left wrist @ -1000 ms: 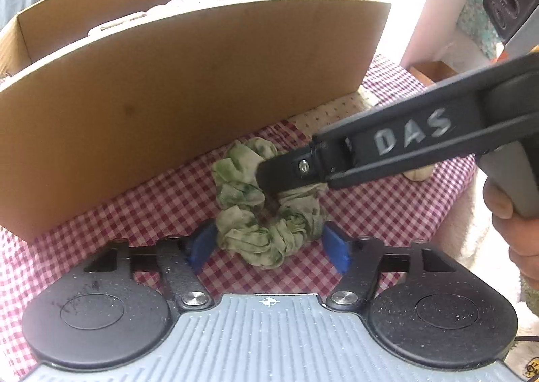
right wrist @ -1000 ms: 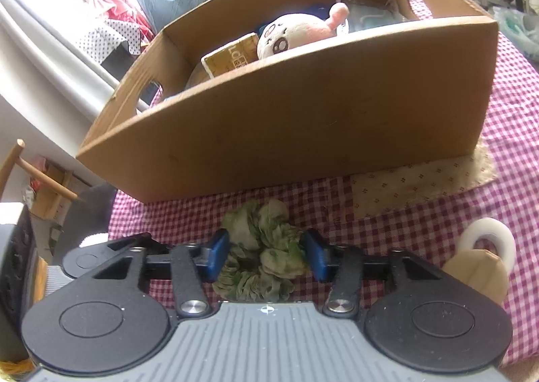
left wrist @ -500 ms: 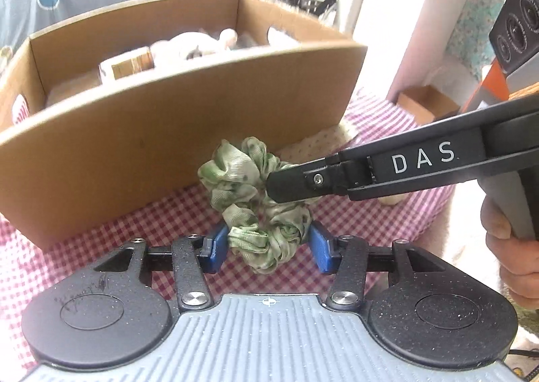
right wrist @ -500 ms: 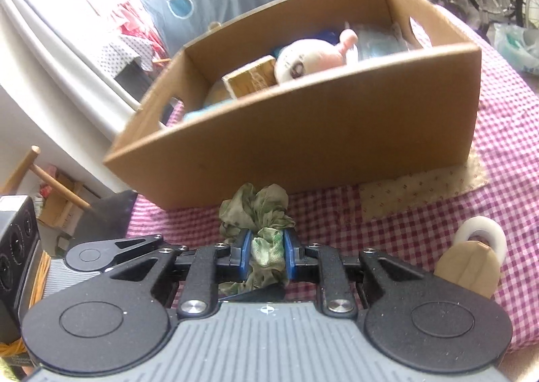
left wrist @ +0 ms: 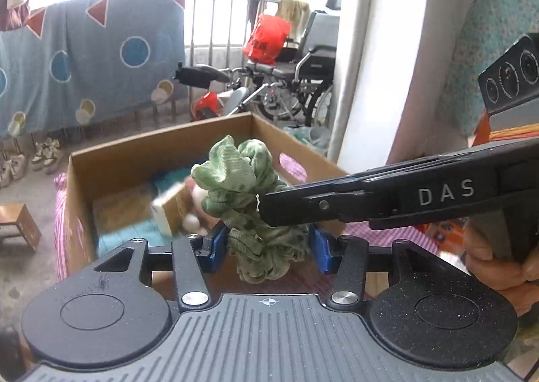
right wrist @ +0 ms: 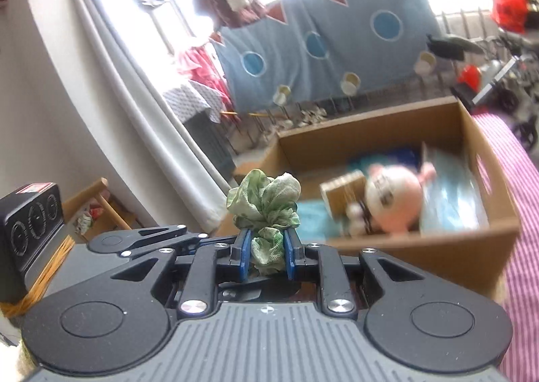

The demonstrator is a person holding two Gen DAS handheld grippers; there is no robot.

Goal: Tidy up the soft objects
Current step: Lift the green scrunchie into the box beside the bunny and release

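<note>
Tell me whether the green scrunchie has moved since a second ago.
Yes. The green scrunchie has gone up: it lay on the checked cloth below the cardboard box's front wall, and now hangs above the wall's rim, clamped in the right tool.

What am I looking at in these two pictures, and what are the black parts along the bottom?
No robot here: a person holds handheld tongs in each hand, each carrying a fisheye camera looking along its fingers. The black parts are the tongs' own bodies. In the left camera's view, the left tongs flank the crumpled green fabric scrunchie, while the right tongs reach in from the side. In the right camera's view, the right tongs pinch that scrunchie. Behind it stands an open brown cardboard box on a red checked tablecloth, holding a pink plush toy.
</note>
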